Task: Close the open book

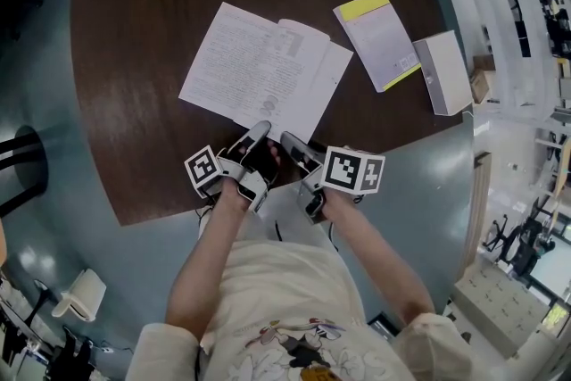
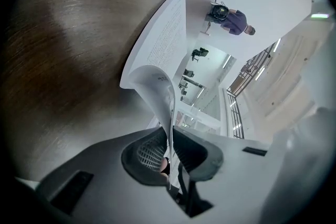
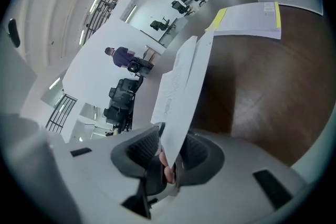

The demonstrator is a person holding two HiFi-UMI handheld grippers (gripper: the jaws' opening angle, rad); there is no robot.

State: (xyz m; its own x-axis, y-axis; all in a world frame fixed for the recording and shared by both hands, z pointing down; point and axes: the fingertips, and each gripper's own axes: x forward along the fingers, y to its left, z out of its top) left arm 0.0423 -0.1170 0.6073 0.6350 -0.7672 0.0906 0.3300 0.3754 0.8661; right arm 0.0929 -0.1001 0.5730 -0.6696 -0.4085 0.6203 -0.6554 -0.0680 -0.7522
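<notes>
No word, number or brand is coming through legibly in any view. The open book (image 1: 263, 71) is showing dense lines of print across both pages, all too small to read. In both gripper views its pages are carrying the same fine, unreadable rows. At about two o'clock from it, the yellow-edged book (image 1: 382, 40) is bearing a small mark near its lower corner, too blurred to make out. At six o'clock, the left marker cube (image 1: 204, 170) and the right marker cube (image 1: 353, 169) are displaying black-and-white square codes, not letters. The shirt (image 1: 285, 317) is showing a cartoon picture without readable words.
</notes>
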